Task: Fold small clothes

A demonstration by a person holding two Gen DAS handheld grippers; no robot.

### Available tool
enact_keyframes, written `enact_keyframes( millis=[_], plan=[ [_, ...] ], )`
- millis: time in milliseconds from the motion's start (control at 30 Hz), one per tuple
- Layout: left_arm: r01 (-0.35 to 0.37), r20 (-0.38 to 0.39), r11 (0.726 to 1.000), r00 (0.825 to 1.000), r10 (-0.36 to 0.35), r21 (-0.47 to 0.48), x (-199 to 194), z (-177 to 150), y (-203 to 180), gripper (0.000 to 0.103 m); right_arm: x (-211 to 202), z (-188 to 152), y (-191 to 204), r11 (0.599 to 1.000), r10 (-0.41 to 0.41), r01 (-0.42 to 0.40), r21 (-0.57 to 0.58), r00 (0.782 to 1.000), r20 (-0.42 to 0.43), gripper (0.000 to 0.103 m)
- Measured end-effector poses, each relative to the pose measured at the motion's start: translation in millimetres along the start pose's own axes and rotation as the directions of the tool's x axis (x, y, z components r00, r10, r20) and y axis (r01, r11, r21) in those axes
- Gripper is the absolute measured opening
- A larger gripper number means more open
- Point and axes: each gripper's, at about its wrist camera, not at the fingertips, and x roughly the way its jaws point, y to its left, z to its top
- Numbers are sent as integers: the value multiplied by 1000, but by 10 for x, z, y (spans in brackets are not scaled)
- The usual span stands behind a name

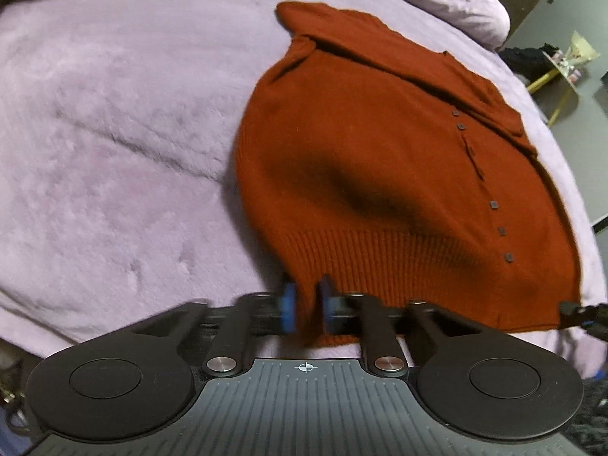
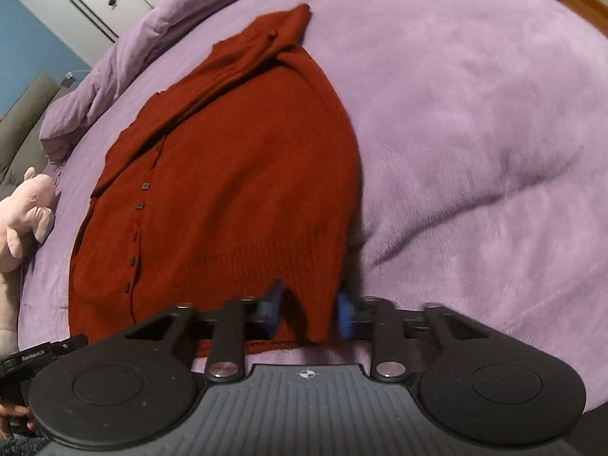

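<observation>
One rust-red buttoned cardigan (image 1: 380,174) lies on the lilac blanket (image 1: 114,133) ahead of both tools, sleeves already folded across its top; the body fold remains. The left gripper (image 1: 304,309) pinches the ribbed hem (image 1: 399,266) at one near corner. The right gripper (image 2: 309,313) has the other corner between its pads. Five buttons show.

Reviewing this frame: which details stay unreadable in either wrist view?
- Left gripper: blue pads motion-blurred, contact with cardigan hem unclear.
- Right gripper: pads blurred likewise.
- Hem's near edge: hidden behind both gripper bodies.
- Plush toy: cut by the right view's left edge.
</observation>
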Motion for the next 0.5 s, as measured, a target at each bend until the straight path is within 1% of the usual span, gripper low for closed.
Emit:
enact_keyframes(
  millis=[67,133,200,300,333,400,433,500],
  plan=[
    [13,-1,1000,1000,-13,-13,-12,17,28,8,7,-34,-36,1000,19,-19,17,1000,-3,5],
    [53,25,998,998,-53,-30,-104,88,21,7,54,13,-34,999,39,-39,28,999,-10,5],
    [107,96,994,990,-104,-31,-293,224,-29,7,6,60,-40,995,95,-94,37,996,-4,4],
    [150,208,989,968,-144,-15,-530,534,-140,7,-105,283,18,978,199,-201,50,979,43,4],
    [148,246,989,959,-143,-3,-578,657,-190,7,-136,402,60,972,226,-230,48,972,68,4],
    [105,307,994,946,-105,17,-589,885,-282,7,-160,646,171,967,247,-253,36,961,122,4],
    [75,329,997,941,-78,21,-547,1004,-329,7,-155,771,250,971,235,-240,20,961,148,4],
    [22,349,1000,937,-26,16,-402,1181,-400,7,-96,998,426,979,201,-199,-33,957,206,4]
  ],
)
